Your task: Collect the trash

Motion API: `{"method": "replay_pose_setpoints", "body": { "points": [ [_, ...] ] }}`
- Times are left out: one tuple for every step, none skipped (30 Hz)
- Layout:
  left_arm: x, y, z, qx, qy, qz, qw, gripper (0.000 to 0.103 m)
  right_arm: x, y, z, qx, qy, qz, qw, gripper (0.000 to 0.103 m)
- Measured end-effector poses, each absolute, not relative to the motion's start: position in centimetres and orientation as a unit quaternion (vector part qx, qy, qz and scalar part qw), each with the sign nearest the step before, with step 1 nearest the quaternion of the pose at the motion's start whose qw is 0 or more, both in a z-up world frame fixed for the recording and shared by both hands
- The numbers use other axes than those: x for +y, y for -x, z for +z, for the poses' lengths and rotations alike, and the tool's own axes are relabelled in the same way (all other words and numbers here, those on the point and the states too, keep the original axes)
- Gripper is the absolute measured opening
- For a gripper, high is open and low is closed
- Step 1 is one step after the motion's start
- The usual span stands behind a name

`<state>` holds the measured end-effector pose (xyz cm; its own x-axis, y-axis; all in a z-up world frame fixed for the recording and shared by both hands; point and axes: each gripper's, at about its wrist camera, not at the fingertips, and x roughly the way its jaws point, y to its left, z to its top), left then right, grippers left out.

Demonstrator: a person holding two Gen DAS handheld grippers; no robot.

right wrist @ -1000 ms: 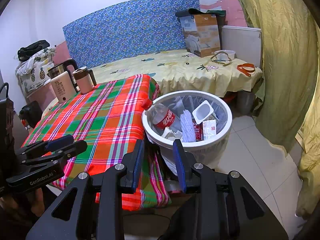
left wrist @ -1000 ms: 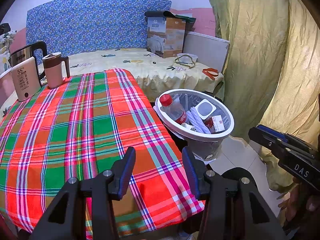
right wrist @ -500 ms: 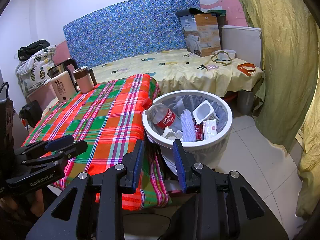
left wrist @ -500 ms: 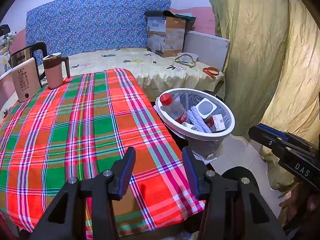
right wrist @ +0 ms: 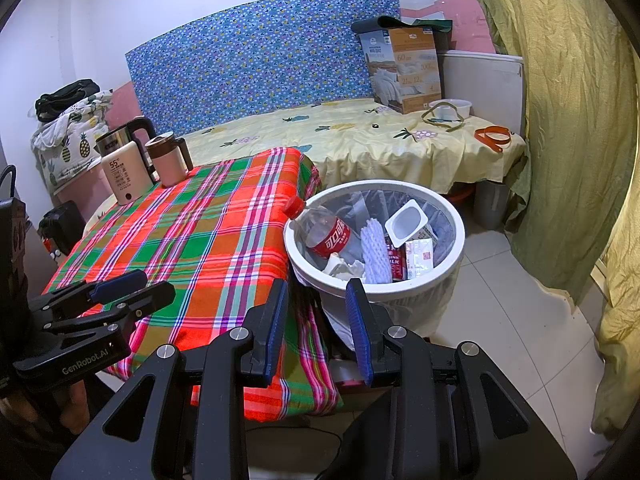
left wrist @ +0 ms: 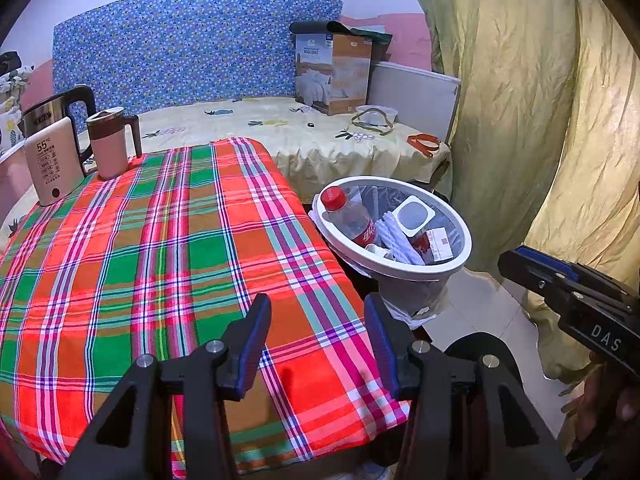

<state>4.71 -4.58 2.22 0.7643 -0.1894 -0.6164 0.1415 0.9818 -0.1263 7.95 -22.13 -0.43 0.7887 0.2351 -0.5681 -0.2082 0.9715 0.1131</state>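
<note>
The trash looks all gathered — a bottle (right wrist: 326, 236), a cup (right wrist: 408, 222) and cartons lie in the bin (right wrist: 454, 256) just beside the bench (left wrist: 160, 248), whose plaid cloth carries only a kettle (left wrist: 48, 160) and a mug (left wrist: 112, 142). Both tongs, left (left wrist: 316, 340) and right (right wrist: 318, 326), hang parted and empty, tilted down — left over the bench's near corner, right facing the bin.
</note>
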Motion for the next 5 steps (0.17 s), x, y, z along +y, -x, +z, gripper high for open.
{"method": "replay_pose_setpoints", "body": {
  "points": [
    [-4.59, -4.68, 2.21, 0.332, 0.036, -0.089, 0.939, 0.050, -22.13, -7.95, -0.42, 0.303, -0.022, 0.117, 0.945, 0.033],
    [-4.59, -4.67, 2.19, 0.331, 0.037, -0.089, 0.939, 0.050, -22.12, -7.95, -0.42, 0.303, -0.022, 0.117, 0.945, 0.033],
    [-4.57, -4.66, 2.20, 0.331, 0.037, -0.088, 0.939, 0.050, -22.12, -7.95, -0.41, 0.303, -0.022, 0.117, 0.946, 0.033],
    [-4.58, -4.59, 2.18, 0.331, 0.038, -0.087, 0.939, 0.050, -22.12, -7.96, -0.41, 0.303, -0.022, 0.117, 0.945, 0.033],
    [-4.55, -4.61, 2.17, 0.332, 0.039, -0.088, 0.939, 0.050, -22.08, -7.93, -0.42, 0.303, -0.023, 0.117, 0.945, 0.033]
  ]
}}
